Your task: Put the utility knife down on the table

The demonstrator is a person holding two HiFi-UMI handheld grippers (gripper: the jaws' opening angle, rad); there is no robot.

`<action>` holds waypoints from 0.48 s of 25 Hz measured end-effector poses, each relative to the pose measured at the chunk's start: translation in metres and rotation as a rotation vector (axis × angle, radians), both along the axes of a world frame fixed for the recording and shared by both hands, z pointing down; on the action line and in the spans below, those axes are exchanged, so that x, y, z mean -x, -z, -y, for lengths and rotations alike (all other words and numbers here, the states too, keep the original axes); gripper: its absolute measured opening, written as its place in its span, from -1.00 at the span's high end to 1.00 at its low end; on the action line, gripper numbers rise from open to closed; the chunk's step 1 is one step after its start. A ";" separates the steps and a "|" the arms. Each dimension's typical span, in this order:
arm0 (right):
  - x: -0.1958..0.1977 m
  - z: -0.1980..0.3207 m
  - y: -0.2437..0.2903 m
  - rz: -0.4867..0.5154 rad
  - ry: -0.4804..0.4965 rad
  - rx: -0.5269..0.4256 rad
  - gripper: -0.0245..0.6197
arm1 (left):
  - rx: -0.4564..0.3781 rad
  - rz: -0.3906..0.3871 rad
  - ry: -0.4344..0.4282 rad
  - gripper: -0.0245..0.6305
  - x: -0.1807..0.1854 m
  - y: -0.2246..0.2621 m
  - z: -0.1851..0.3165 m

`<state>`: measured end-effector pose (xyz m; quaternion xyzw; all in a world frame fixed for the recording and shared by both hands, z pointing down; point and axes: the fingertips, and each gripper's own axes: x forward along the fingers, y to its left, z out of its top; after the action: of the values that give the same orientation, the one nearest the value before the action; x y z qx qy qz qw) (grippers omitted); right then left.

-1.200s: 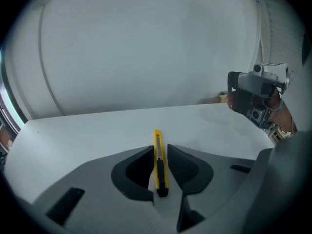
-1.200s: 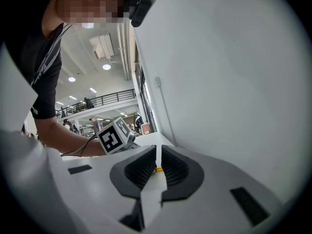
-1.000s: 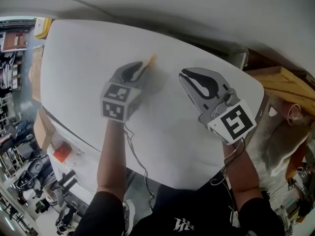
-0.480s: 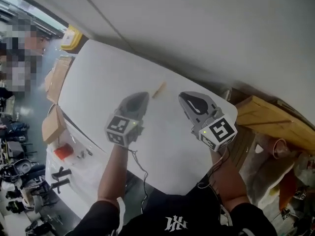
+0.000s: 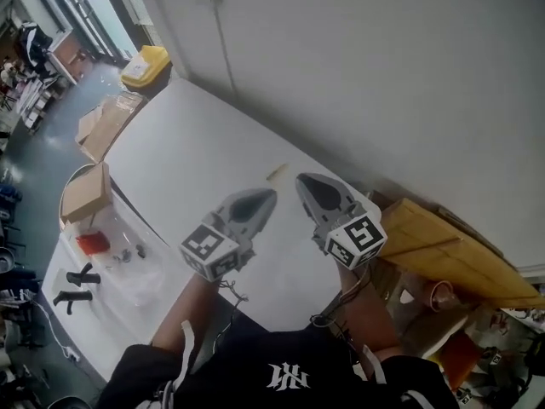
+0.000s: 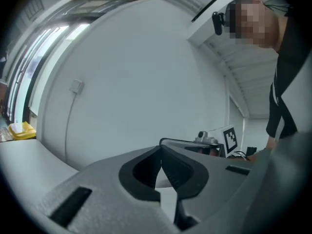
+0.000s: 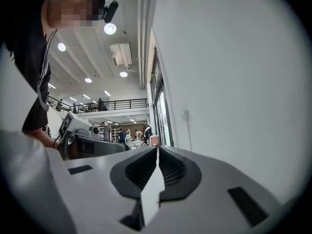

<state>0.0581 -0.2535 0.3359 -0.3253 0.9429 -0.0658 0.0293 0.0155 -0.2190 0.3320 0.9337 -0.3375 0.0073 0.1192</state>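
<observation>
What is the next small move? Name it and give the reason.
Probably none on the knife; just draw both back to rest. The utility knife already lies flat on the table, apart from the left tongs and right tongs, both shut on nothing.

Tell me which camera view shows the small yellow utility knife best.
The head view: the small yellow utility knife lies on the white table, just past the left gripper and right gripper. The two gripper views face the wall and ceiling, so neither shows it.
</observation>
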 end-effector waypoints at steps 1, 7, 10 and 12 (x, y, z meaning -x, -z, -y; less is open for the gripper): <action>0.006 -0.010 0.009 -0.013 -0.012 -0.015 0.90 | -0.015 -0.013 -0.024 0.91 0.004 0.010 -0.015; 0.039 -0.086 0.040 -0.035 -0.077 -0.045 0.91 | -0.079 -0.065 -0.133 0.91 0.042 0.045 -0.101; 0.054 -0.123 0.039 -0.032 -0.077 -0.027 0.91 | -0.089 -0.068 -0.161 0.91 0.058 0.050 -0.135; 0.063 -0.147 0.037 -0.020 -0.065 -0.003 0.91 | -0.075 -0.072 -0.174 0.91 0.066 0.048 -0.153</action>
<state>-0.0049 -0.1064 0.2987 -0.3565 0.9321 -0.0602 0.0226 -0.0507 -0.0661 0.2837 0.9629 -0.2506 -0.0286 0.0954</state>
